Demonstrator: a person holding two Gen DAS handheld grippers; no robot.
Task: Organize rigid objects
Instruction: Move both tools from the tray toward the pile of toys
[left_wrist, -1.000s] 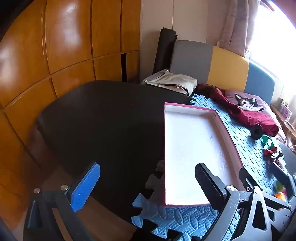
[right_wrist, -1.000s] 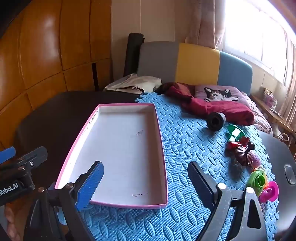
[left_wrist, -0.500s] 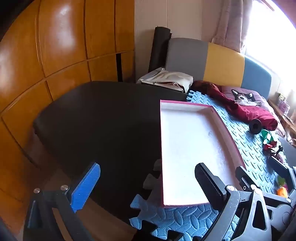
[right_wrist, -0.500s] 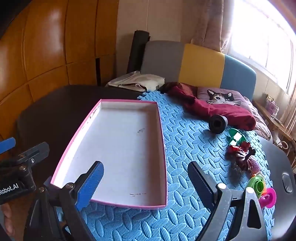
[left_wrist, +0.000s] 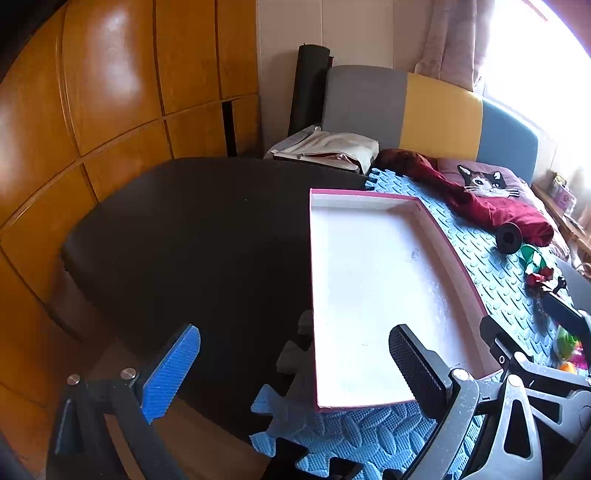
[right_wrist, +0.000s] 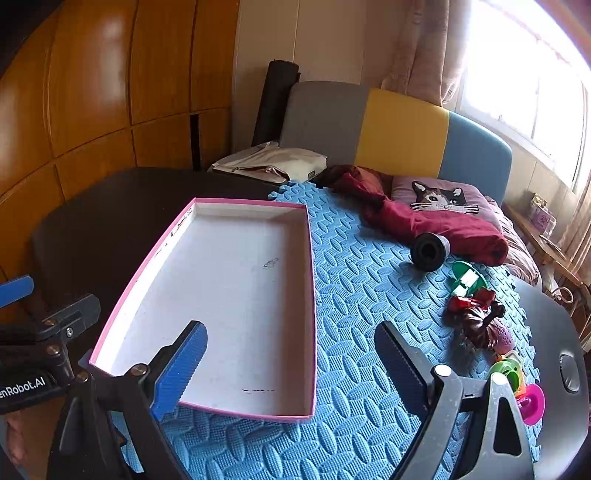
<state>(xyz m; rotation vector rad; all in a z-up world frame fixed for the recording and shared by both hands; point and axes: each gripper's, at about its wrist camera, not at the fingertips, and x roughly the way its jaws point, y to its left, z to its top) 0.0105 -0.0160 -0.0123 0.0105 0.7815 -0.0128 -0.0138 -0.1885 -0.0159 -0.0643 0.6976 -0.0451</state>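
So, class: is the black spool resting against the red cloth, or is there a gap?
Touching. In the right wrist view the black spool lies on the blue mat with its far end pressed into the red cloth; no mat shows between them.

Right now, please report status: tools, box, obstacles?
Left tool open, right tool open, both holding nothing. Pink box holds nothing. Toys beside it on mat, path unobstructed.

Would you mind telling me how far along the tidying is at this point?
Nothing is sorted yet: the pink-rimmed tray is bare. Both the left gripper and right gripper are open, holding nothing. The black spool, green toy and pink cup are all left on the mat.
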